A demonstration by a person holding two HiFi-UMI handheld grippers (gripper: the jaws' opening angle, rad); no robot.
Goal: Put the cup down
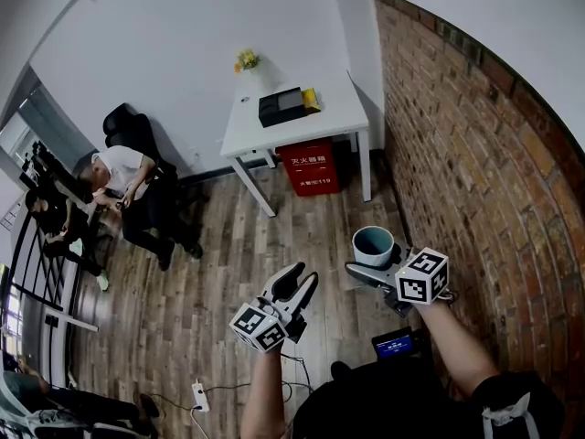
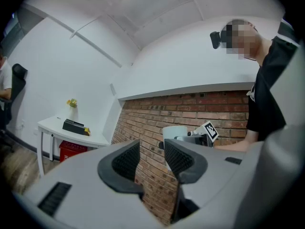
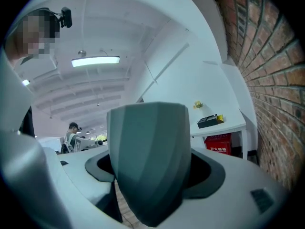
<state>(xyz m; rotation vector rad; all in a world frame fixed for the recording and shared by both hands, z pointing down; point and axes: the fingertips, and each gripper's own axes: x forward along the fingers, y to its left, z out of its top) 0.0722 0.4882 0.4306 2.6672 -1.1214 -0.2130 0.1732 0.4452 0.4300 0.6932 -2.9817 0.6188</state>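
A grey-green cup (image 1: pixel 373 243) is held upright in the air over the wooden floor, near the brick wall. My right gripper (image 1: pixel 371 269) is shut on it, one jaw on each side of its body. In the right gripper view the cup (image 3: pixel 148 156) fills the space between the jaws. My left gripper (image 1: pixel 303 283) hangs to the left of the cup and apart from it, open and empty. Through its jaws in the left gripper view (image 2: pixel 151 152) I see only brick wall, with the cup (image 2: pixel 173 132) farther off.
A white table (image 1: pixel 336 117) stands ahead against the wall, bearing a black box (image 1: pixel 281 105) and small yellow flowers (image 1: pixel 246 59). A red box (image 1: pixel 312 166) sits under it. The brick wall (image 1: pixel 475 154) runs along the right. People sit in chairs (image 1: pixel 128 186) at the left.
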